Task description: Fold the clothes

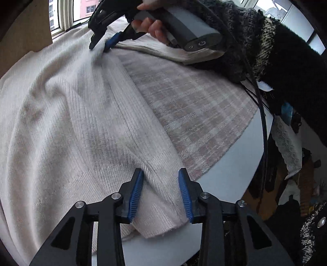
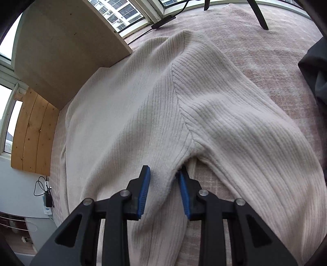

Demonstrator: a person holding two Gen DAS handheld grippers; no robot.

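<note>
We see a pale pink-and-white checked woven cloth (image 1: 196, 110) spread over a round white tabletop (image 1: 231, 180); it's the biggest thing in both views. On it lies the cream ribbed knit sweater (image 2: 143, 114), covering most of the cloth's left side in the left wrist view, w/ one sleeve (image 2: 255, 147) running out to the right in the right wrist view. A shoulder seam cuts diagonally btwn body and sleeve. The hem corner hangs just past the cloth onto bare table at the near edge.

Behind the sweater we see a tan board (image 2: 67, 49) leaning by the window (image 2: 122, 12), and light wood planks (image 2: 32, 133) lower left. A dark knit sleeve (image 1: 286, 67) of the person's arm crosses the upper right of the left wrist view.

Left gripper (image 1: 160, 192): black arms, blue ribbed pads, jaws partly open. A fold of the sweater near the hem runs btwn the pads (image 1: 136, 196); they don't look pressed on it.

Right gripper (image 2: 162, 190), seen also from the left wrist cam (image 1: 100, 45), is held in a hand (image 1: 151, 24). Jaws partly open, straddling a ridge of sweater at the underarm, where sleeve meets body. The right pad (image 2: 184, 196) sits at the fabric's edge; we can't tell for sure if it's pinching.
</note>
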